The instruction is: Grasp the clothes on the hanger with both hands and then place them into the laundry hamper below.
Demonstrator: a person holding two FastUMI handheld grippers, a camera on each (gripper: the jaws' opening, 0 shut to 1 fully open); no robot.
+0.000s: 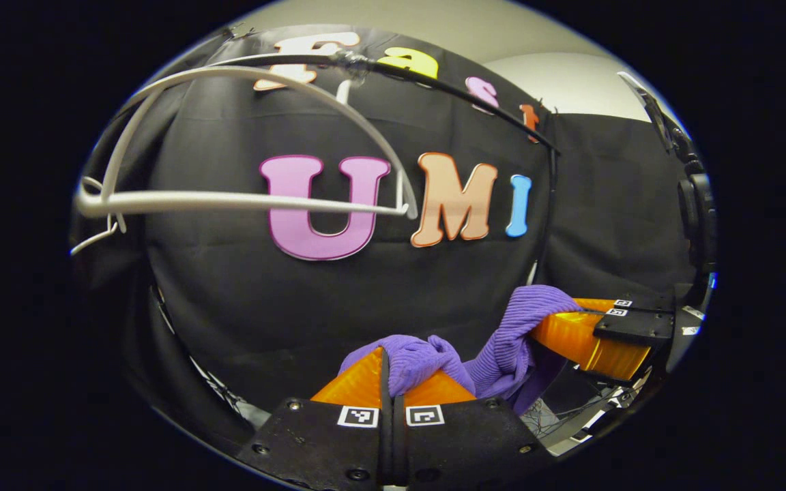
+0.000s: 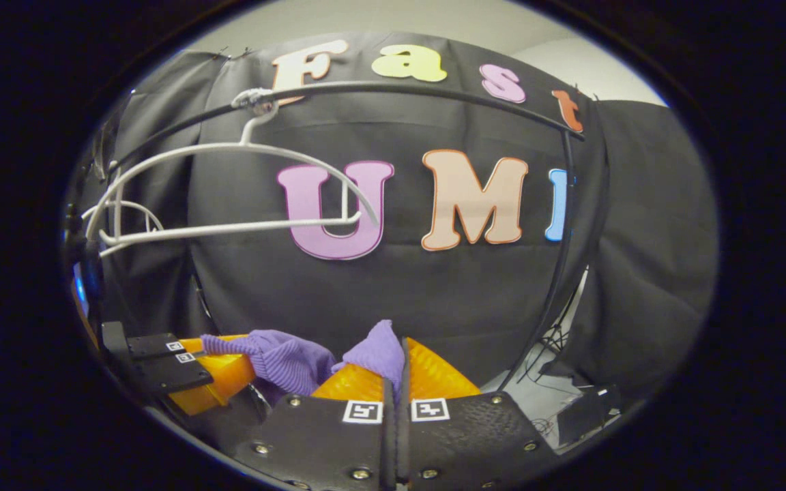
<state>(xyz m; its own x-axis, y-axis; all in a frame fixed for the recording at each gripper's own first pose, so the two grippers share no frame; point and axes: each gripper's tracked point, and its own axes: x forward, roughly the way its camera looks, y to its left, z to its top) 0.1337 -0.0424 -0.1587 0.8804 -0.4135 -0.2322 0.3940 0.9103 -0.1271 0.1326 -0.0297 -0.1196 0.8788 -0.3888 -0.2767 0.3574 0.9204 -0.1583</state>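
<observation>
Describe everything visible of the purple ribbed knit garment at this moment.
The purple ribbed knit garment is soft, bunched cloth, off the bare white hanger above it. It sags between the two grippers: the left gripper is shut on one bunch, the right gripper on another, with a peak of cloth sticking up between its fingers. Its lower part is hidden behind the grippers.

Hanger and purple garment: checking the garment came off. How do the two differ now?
The white hanger hangs bare from the black rail, up high; the purple garment sits low, bunched between the grippers. The hanger is rigid and untouched; the garment is limp and clamped by the left gripper and right gripper.
</observation>
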